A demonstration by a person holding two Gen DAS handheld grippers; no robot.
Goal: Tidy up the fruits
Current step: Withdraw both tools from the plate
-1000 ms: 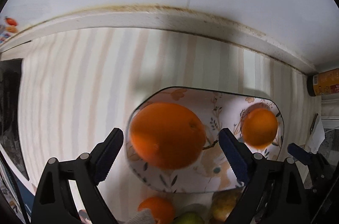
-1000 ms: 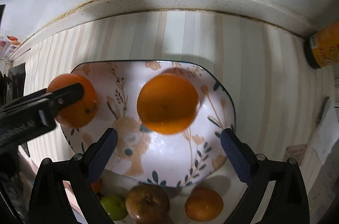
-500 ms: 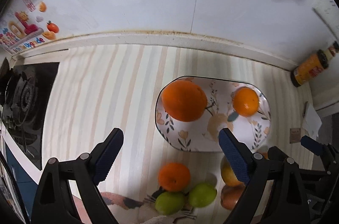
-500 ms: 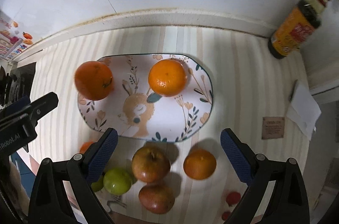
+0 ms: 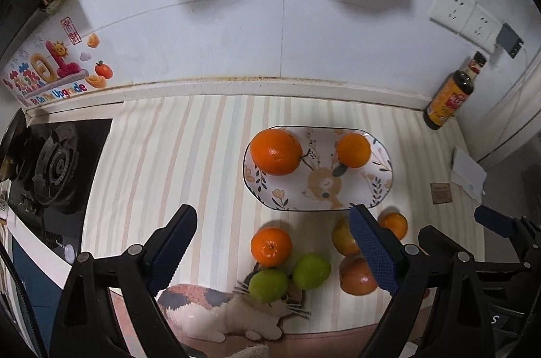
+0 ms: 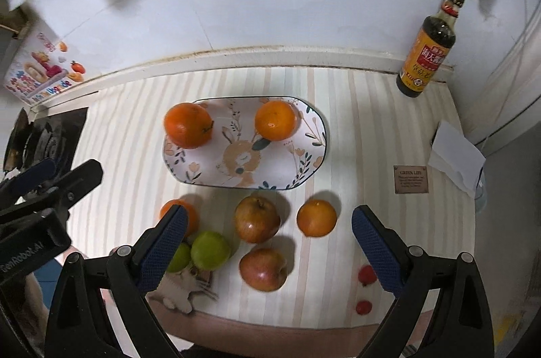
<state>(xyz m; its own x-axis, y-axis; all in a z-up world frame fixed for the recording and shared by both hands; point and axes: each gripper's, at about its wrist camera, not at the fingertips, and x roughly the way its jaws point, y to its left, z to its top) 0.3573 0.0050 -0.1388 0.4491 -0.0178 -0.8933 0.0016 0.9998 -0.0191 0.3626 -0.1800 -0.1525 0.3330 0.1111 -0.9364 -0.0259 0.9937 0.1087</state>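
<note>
A patterned oval plate (image 5: 321, 188) (image 6: 243, 165) lies on the striped counter and holds a large orange (image 5: 276, 151) (image 6: 188, 130) at its left and a smaller orange (image 5: 354, 150) (image 6: 275, 120) at its right. In front of the plate lie loose fruits: an orange (image 5: 271, 247), another orange (image 6: 316, 218), two red apples (image 6: 257, 219) (image 6: 263, 269) and two green fruits (image 5: 311, 271) (image 5: 268, 285). My left gripper (image 5: 274, 251) and right gripper (image 6: 267, 249) are both open, empty and held high above the loose fruits.
A gas hob (image 5: 50, 168) is at the counter's left end. A sauce bottle (image 6: 426, 53) stands at the back right by the wall. A folded paper (image 6: 456, 158), a small card (image 6: 410, 179) and two small red fruits (image 6: 367, 275) lie right. A cat-print mat (image 5: 230, 314) is at the front edge.
Both grippers have pulled up and back from the plate, leaving an orange each on it. The loose fruits in front of the plate have come into view.
</note>
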